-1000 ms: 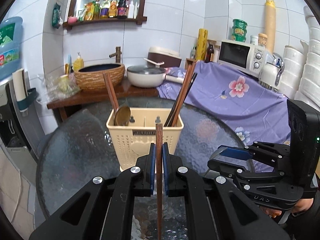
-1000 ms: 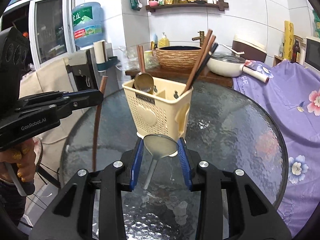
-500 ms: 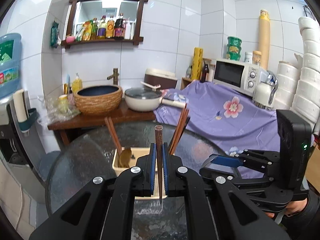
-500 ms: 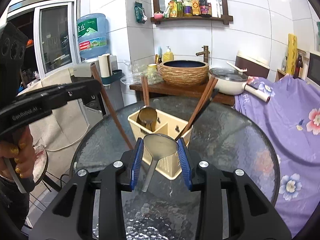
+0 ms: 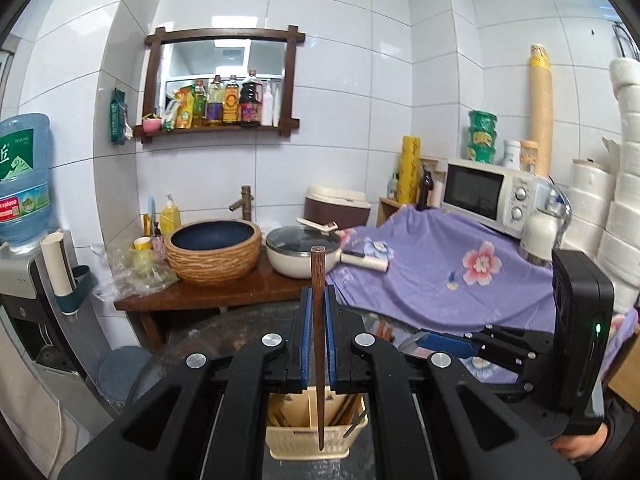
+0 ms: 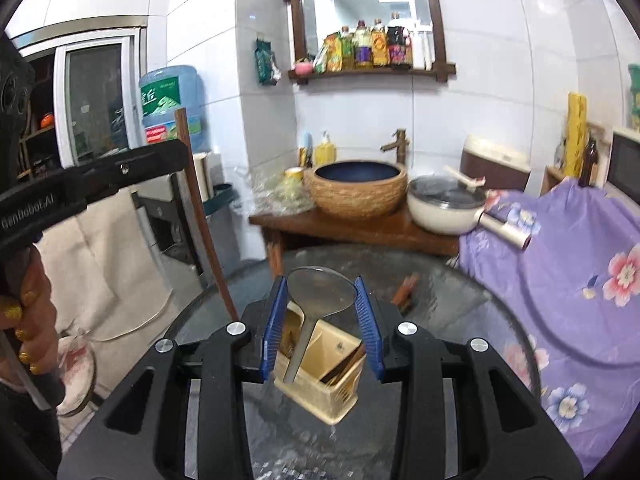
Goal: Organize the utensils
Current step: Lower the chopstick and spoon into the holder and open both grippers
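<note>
Left wrist view: the left gripper (image 5: 316, 330) is clenched on a single brown chopstick (image 5: 318, 344), held upright between the blue pads, its top end above the fingers and its tip hanging over the cream utensil caddy (image 5: 316, 438). The caddy stands on the glass tabletop (image 5: 192, 344) at 6 o'clock, below the gripper, with more chopsticks inside. The right gripper (image 5: 416, 346) appears at 3 o'clock. Right wrist view: the right gripper (image 6: 322, 322) grasps a metal spoon (image 6: 320, 300) by its bowl, bowl uppermost, handle slanting down toward 7 o'clock in front of the utensil caddy (image 6: 324, 380). The caddy sits below the pads on the tabletop (image 6: 460, 320), holding dark chopsticks. The left gripper (image 6: 176, 160) enters at 9 o'clock, carrying the chopstick (image 6: 204, 220) at a slant.
</note>
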`<state>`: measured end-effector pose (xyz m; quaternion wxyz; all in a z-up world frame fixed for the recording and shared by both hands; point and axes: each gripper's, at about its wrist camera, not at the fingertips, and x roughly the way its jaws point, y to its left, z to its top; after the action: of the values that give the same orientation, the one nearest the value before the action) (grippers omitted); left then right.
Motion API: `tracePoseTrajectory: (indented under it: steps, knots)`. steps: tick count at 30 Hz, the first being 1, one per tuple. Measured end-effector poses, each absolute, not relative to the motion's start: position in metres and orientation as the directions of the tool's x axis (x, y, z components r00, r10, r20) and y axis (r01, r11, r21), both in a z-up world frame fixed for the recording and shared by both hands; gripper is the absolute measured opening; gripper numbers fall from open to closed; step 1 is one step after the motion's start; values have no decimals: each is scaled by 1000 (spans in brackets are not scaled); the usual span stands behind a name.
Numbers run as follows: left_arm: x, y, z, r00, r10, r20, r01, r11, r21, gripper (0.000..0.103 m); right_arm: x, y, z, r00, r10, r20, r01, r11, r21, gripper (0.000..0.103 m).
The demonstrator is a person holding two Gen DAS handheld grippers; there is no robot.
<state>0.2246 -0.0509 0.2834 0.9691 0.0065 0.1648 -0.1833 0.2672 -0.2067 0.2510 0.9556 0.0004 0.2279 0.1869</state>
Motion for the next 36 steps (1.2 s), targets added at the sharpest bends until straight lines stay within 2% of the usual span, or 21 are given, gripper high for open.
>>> tracePoseTrajectory:
  steps: [6,21,23,29,34,35,36]
  knots:
    - [253,-49,290,899,-322,-298,310,947,-88,6,289,-199,249,859,306,-412,-320,947,36,36]
    - [288,-44,182,870,-261,-418,230,965,-126,6,302,-167,152,855,237,-462,-305,949,-78,35]
    - [288,-44,171,864,-258,-431,226,966,-126,6,300,-162,144,855,222,-468,-304,947,-106,14]
    - [289,-40,150,858,-249,-450,213,968,-129,6,303,-158,121,837,215,-504,-308,945,-108,14]
    - [289,-44,142,846,-257,-467,232,966,-110,5,297,-164,114,839,234,-492,-309,948,-75,16]
    - [289,-43,141,848,-253,-466,228,967,-111,5,294,-165,113,838,238,-491,-309,948,-70,20]
    - [289,-43,139,848,-254,-466,227,967,-115,5,292,-166,112,839,239,-489,-308,949,-64,30]
